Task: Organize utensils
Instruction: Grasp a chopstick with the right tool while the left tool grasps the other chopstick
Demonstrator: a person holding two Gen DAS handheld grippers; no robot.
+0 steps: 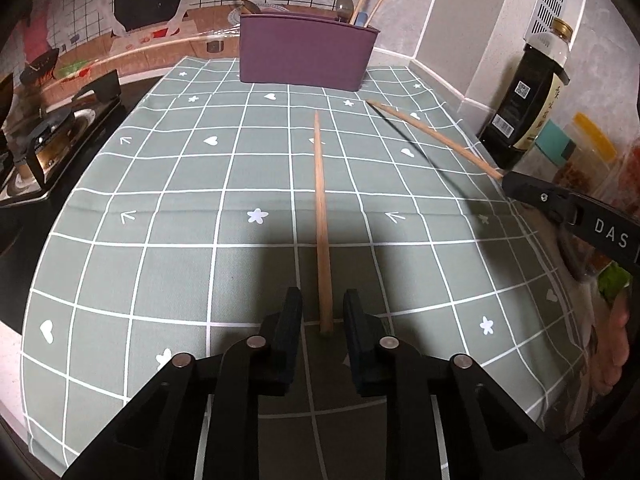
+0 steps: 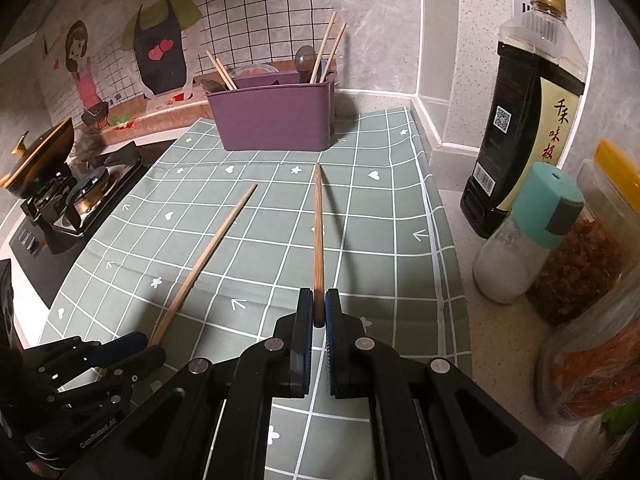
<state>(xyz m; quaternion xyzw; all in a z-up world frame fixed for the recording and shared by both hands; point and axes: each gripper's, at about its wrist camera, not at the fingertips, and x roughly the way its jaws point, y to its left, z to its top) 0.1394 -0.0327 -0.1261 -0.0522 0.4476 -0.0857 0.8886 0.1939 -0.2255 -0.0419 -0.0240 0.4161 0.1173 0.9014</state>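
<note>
Task partly done: your purple holder (image 2: 276, 116) at far edge of desk cloth (image 2: 380, 240) already carries about four chopsticks and two spoons.

Two chopsticks left, both in front of holder.

Right gripper (image 2: 319, 312): jaws clamped on one chopstick (image 2: 318, 232), tip pointing toward holder.

Left gripper (image 1: 322, 316): jaws apart, straddling near end of other chopstick (image 1: 321, 216), lying on cloth, not gripped.

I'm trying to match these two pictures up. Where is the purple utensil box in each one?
Left wrist view: the purple utensil box stands at top centre, at the far edge of the green checked cloth.
Right wrist view: the box is at upper centre, slightly left, on the same far edge.
Shared landmark: the dark sauce bottle, on the right in both.
</note>
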